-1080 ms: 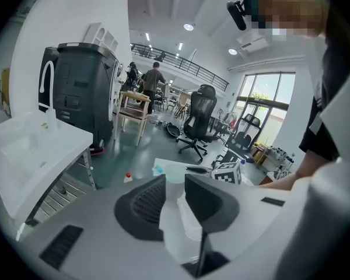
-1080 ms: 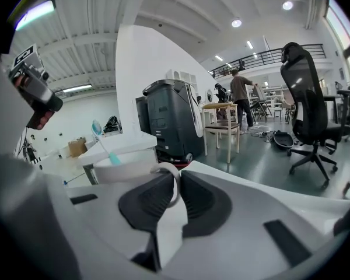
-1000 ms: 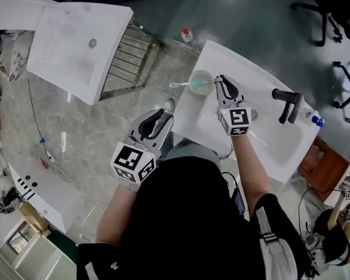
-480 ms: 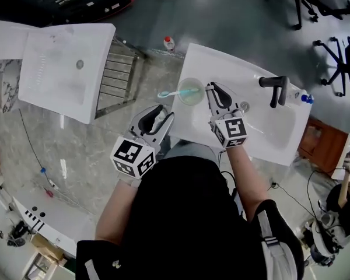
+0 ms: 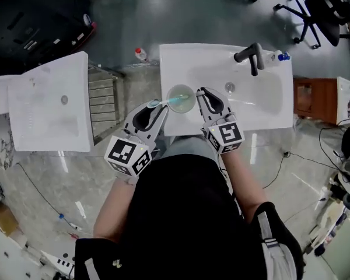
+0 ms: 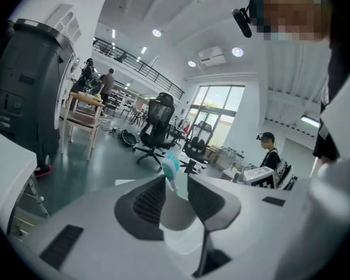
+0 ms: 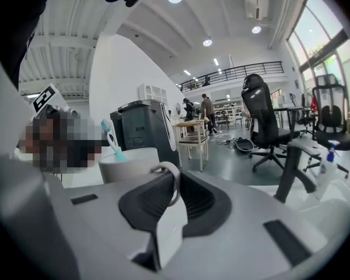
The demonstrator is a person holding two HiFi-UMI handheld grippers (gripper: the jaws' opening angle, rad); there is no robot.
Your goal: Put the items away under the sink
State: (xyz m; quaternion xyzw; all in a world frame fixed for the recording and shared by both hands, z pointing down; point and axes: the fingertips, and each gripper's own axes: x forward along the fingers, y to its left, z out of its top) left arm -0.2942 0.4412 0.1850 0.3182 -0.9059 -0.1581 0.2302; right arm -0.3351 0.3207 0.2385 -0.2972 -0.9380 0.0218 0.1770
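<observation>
There were two tools, one cup, one toothbrush, two white sinks, one black tap and two bottles.

The cup (image 5: 181,98) was round and pale, and a bit see-through from above. From the side it looked white, and it had a loop handle. It was at the front left corner of the sink (image 5: 268,107) that had the black tap (image 5: 251,57). I could not tell if it stood on the sink or was held just above it.

The toothbrush (image 5: 163,102) was blue-green and white. Its bottom end sat in the cup. Its brush end leaned out over the rim, away from the tap, past the left edge of the sink.

The right tool (image 5: 203,92) was at the front of the sink, just beside the cup on the tap side. Its jaws were pinching the loop handle of the cup.

The left tool (image 5: 157,107) was off the front left corner of the sink, over the floor. Its jaws had just been closing, but they were spread a little, with a gap between them. The brush end of the toothbrush stood up in that gap, close to the left jaw. The jaws were not squeezing it.

A spray bottle (image 5: 280,56) with a blue top stood at the back of the sink, right beside the tap. A small bottle (image 5: 140,53) with a red top stood on the floor by the back left corner of the sink. The other sink (image 5: 46,109) was well off to the left of the first one.
</observation>
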